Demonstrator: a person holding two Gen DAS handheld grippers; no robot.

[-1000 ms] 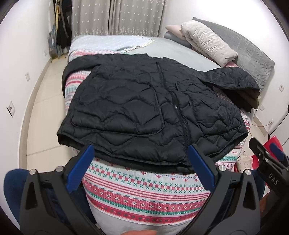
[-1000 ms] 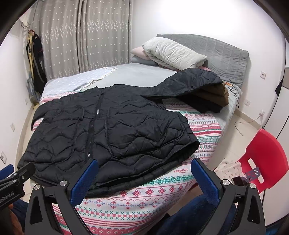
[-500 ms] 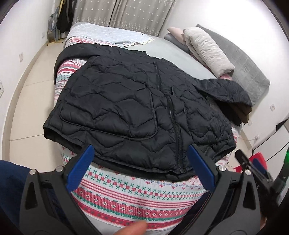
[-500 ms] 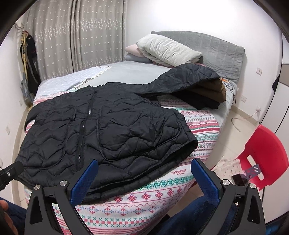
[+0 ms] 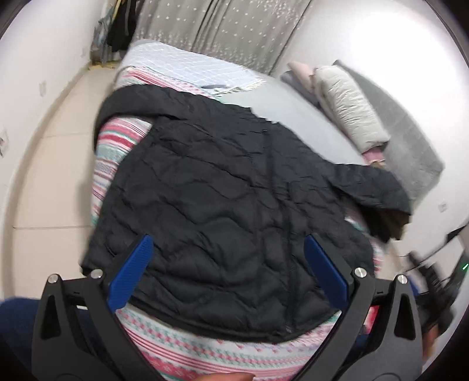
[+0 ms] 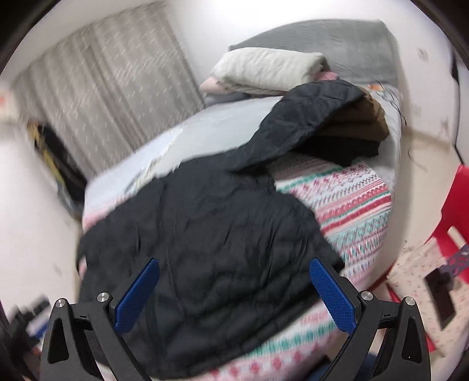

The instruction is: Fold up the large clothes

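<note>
From the left wrist camera, the left gripper (image 5: 225, 268) hung above the near hem of the black quilted jacket (image 5: 234, 205), its blue fingers (image 5: 130, 271) spread wide with nothing between them. The jacket lay front-up and unfolded across the patterned blanket (image 5: 222, 356) at the near end of the bed, zip running from near to far, one sleeve trailing off the left edge, the other reaching far right onto a stack of dark folded clothes (image 5: 388, 224). Grey pillows (image 5: 348, 104) sat far right, and the curtain (image 5: 222, 26) hung at the far wall. By my reckoning no fold had begun; this was the approach.

From the right wrist camera, heavily blurred, the right gripper (image 6: 234, 293) also stood released and empty over the jacket's (image 6: 211, 249) near right part. The right sleeve (image 6: 307, 117) climbed onto the folded stack (image 6: 360, 129), with a red chair (image 6: 457, 211) at the right edge.

The next move probably called for each gripper to drop to the fabric and pinch a sleeve or side edge, so it could be carried in over the body. The puffy quilting could slip, so a deep bite would help.

No brand, label or writing was legible in either view; blur hid fine print.
</note>
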